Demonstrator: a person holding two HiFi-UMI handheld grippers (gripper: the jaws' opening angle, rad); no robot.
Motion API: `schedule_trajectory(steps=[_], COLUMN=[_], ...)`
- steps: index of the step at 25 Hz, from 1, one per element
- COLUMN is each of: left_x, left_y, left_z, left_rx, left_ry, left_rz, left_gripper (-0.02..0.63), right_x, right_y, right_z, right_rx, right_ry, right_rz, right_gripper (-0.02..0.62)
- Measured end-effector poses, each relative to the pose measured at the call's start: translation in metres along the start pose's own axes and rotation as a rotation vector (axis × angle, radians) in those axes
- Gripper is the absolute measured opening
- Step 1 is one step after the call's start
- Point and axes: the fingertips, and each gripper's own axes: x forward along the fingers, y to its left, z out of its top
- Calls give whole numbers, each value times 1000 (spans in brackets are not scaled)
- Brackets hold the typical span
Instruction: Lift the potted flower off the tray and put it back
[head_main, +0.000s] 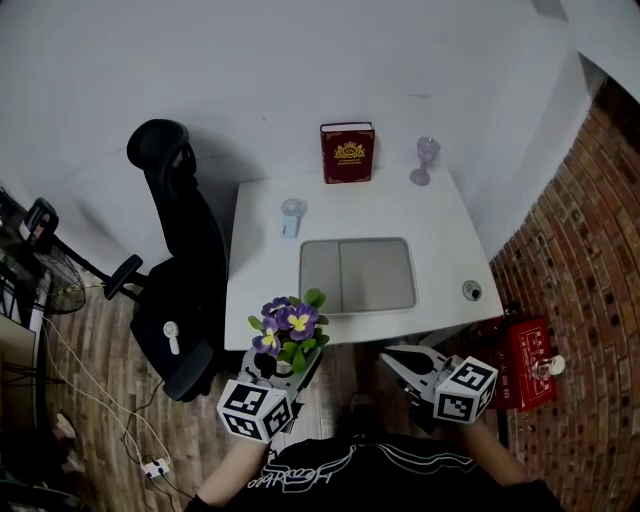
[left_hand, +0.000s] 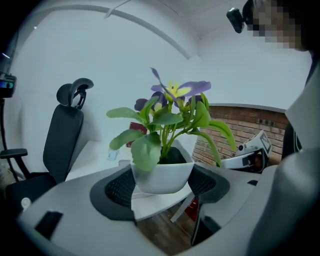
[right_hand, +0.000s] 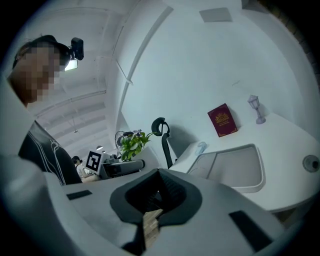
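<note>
The potted flower (head_main: 290, 330), purple and yellow blooms in a white pot (left_hand: 162, 175), hangs in front of the table's near edge, off the tray. My left gripper (head_main: 283, 366) is shut on the pot, its black pads (left_hand: 117, 187) pressing both sides. The grey tray (head_main: 358, 275) lies bare in the middle of the white table (head_main: 265, 205). My right gripper (head_main: 402, 358) hovers below the table's front edge, to the right of the flower, shut with nothing held. In the right gripper view the flower (right_hand: 131, 142) shows at the left and the tray (right_hand: 235, 167) at the right.
A red book (head_main: 347, 152) and a clear goblet (head_main: 425, 160) stand at the table's back edge. A small clear item (head_main: 291, 215) lies left of the tray. A black office chair (head_main: 175, 270) stands left of the table. A red box (head_main: 525, 360) sits on the floor at the right by the brick wall.
</note>
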Motion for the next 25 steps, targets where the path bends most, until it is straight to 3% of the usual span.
schedule_trajectory(steps=[11, 25], left_x=[-53, -85], left_y=[-13, -21], left_z=[-40, -48], left_rx=[-47, -40], left_ry=[36, 29], left_rz=[-33, -56], left_gripper=[345, 345], right_x=[5, -1], right_y=[39, 72], right_z=[-42, -55], right_rx=[19, 14], right_ry=[21, 1], right_rz=[13, 14], right_gripper=[2, 2])
